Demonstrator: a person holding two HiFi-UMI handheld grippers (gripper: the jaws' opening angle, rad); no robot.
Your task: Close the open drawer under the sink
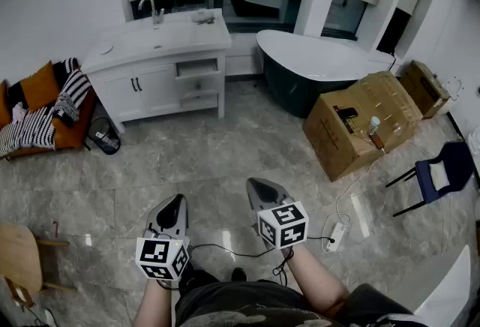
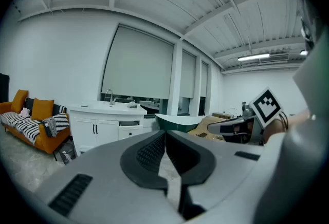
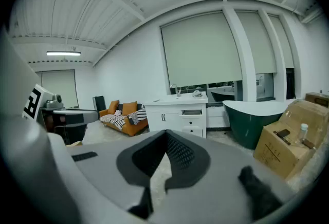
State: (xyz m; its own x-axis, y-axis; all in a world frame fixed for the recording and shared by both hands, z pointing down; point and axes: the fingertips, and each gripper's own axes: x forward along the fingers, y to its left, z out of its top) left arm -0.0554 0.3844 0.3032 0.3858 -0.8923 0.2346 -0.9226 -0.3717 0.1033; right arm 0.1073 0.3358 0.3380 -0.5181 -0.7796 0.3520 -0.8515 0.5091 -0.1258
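Open white drawer (image 1: 196,67), topmost of three at the right side of the white sink cabinet (image 1: 142,93), far off against the back wall of the room. Nearest, held low in front of the body: grey left gripper (image 1: 175,205) and grey right gripper (image 1: 260,187), each with jaws pressed together at the tips and nothing between them. Further on, grey marbled floor tiles (image 1: 225,145), with a white power strip (image 1: 335,236) lying near the right gripper.

Probably still the approach step, with the drawer well out of reach. Better to walk straight over the bare tiles, keeping away from the power strip and left of the dark green bathtub (image 1: 315,67). Then to lay the clenched tips against the middle of the drawer front and push evenly, to avoid jamming at one side.

Drawer front pulled out a little past the two fronts below, with a dark gap showing on top. Handle too small to tell from here.
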